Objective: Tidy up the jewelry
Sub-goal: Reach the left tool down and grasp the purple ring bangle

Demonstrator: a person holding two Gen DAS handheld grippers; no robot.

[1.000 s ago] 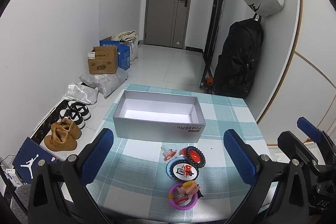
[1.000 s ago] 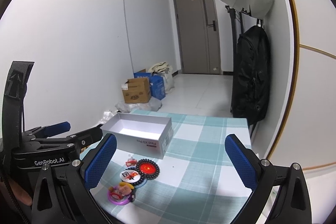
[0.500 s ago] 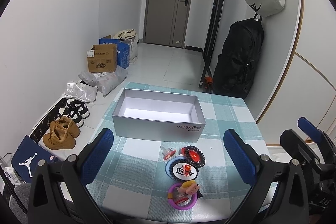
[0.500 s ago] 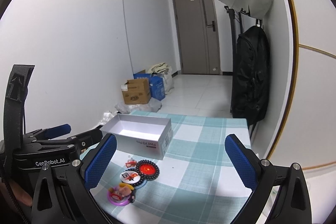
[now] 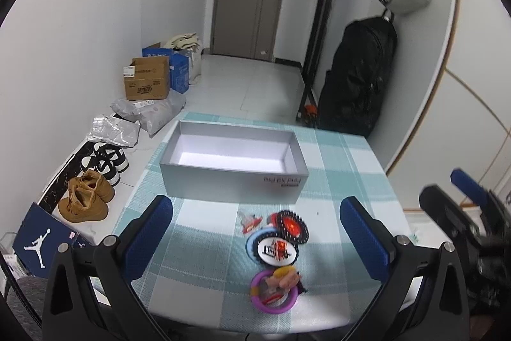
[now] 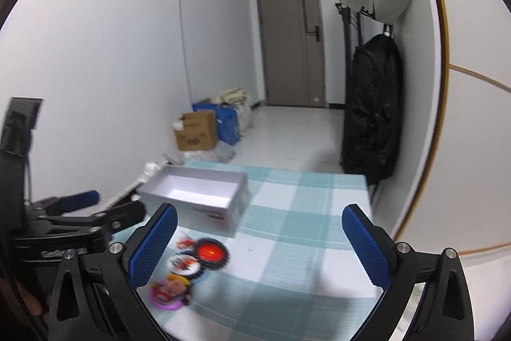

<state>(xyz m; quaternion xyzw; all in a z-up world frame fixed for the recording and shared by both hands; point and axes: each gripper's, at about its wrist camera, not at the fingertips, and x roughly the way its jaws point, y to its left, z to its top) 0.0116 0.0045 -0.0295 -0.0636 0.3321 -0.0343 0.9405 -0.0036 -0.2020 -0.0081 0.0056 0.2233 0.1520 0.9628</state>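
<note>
Honestly, nothing's sorted yet as far as I can see. The grey box (image 5: 233,158) sits on the checked tabletop (image 5: 204,258) with its inside bare, and all the jewelry is still out in a little cluster in front of it: a small red piece (image 5: 248,219) nearest the box, a black-and-red round piece (image 5: 291,226) just beside it, a blue-rimmed white round piece (image 5: 274,249) overlapping that one, and a purple ring (image 5: 275,288) with some pinkish bits on it closest to me. So basically the whole job is left, I'd say. My left gripper (image 5: 255,242) is spread wide with nothing in it, hanging above the tabletop with the cluster showing right between its fingers, slightly toward the right one. My right gripper (image 6: 258,248) is also wide open and empty; from its camera the cluster sits low and left, next to the left finger, and that view is a bit blurry so I can't make out detail. The box is beyond the cluster from both grippers. I'd guess the purple ring is the easiest first grab.
</note>
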